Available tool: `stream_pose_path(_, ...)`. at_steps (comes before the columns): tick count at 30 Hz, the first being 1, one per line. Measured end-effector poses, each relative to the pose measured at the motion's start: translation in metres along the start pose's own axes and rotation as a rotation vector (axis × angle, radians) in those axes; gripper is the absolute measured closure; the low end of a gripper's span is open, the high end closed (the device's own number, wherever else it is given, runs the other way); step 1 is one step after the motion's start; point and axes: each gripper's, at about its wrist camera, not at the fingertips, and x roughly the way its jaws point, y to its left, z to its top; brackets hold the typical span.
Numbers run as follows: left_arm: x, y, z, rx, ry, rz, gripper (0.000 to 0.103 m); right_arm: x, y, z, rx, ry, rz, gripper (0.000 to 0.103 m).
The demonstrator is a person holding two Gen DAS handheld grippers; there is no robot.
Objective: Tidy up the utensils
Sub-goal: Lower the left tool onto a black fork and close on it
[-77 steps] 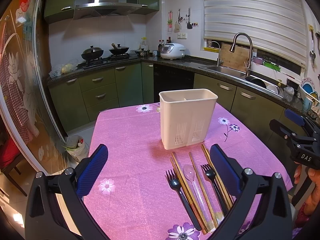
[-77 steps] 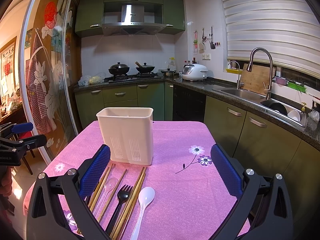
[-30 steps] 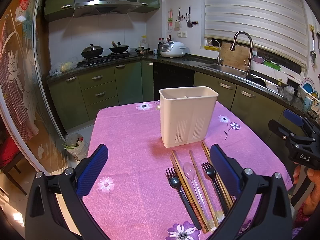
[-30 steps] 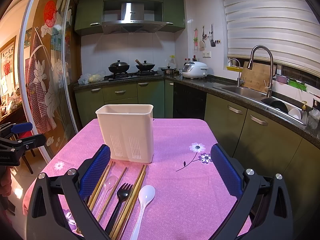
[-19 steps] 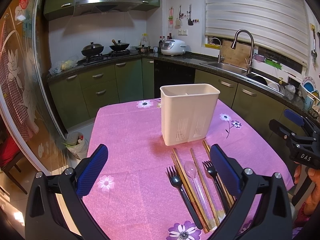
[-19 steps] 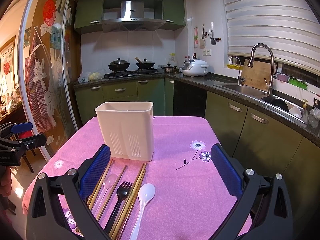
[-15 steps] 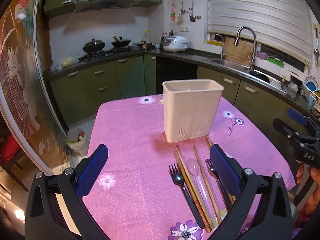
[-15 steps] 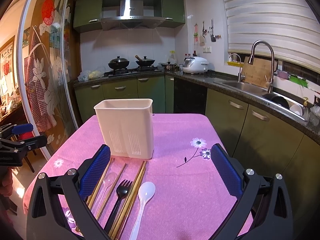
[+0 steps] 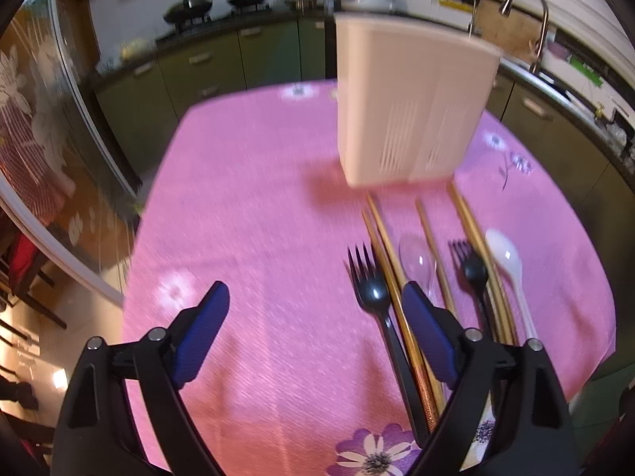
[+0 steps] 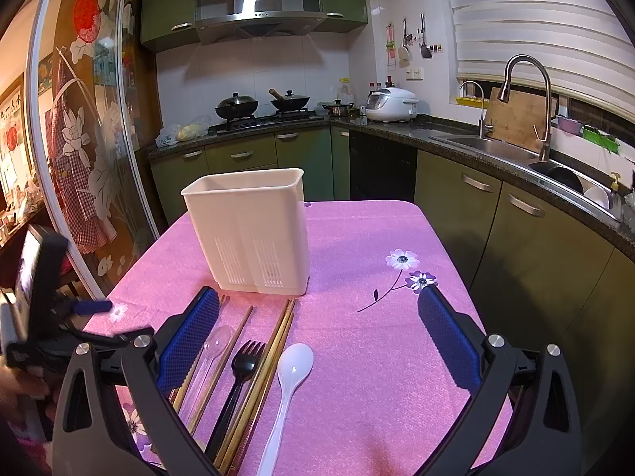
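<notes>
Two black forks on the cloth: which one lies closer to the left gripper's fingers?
The outer black fork, at the left end of the utensil row, just left of the gripper's right finger. The other black fork lies farther right, between chopsticks beside the white spoon.

No text, label, brand or number could be read in either view. A framed picture [image 10: 12, 127] at the far left edge of the right wrist view seemed to carry characters, too small and blurred to make out.
</notes>
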Motion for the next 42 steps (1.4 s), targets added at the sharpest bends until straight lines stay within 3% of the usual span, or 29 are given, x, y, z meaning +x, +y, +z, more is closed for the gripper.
stream_pose_path(13, 0.043, -0.013, -0.012, -0.016, 0.111, 0.040, 0.026, 0.004, -0.008, 0.000, 0.020, 0.000, -0.002, 0.004)
stream_pose_path(21, 0.047, -0.005, -0.011, -0.028, 0.110, 0.050, 0.028, 0.009, -0.003, -0.003, 0.020, 0.038, 0.028, 0.004)
stream_pose_path(29, 0.042, -0.011, -0.012, -0.007, 0.100, -0.006, 0.062, 0.032, 0.023, -0.016, -0.020, 0.129, 0.054, 0.004)
stream_pose_path(34, 0.042, -0.016, -0.010, 0.008, 0.088, -0.026, 0.087, 0.046, 0.043, -0.028, -0.059, 0.203, 0.137, 0.004)
stream_pose_path(37, 0.042, -0.018, -0.010, 0.027, 0.085, -0.025, 0.088, 0.059, 0.058, -0.041, -0.099, 0.252, 0.130, 0.007)
stream_pose_path(39, 0.042, -0.018, -0.010, 0.038, 0.082, -0.024, 0.088, 0.071, 0.064, -0.048, -0.102, 0.281, 0.127, 0.022)
stream_pose_path(42, 0.042, -0.015, -0.010, 0.038, 0.084, -0.026, 0.088, 0.086, 0.071, -0.056, -0.120, 0.309, 0.111, 0.031)
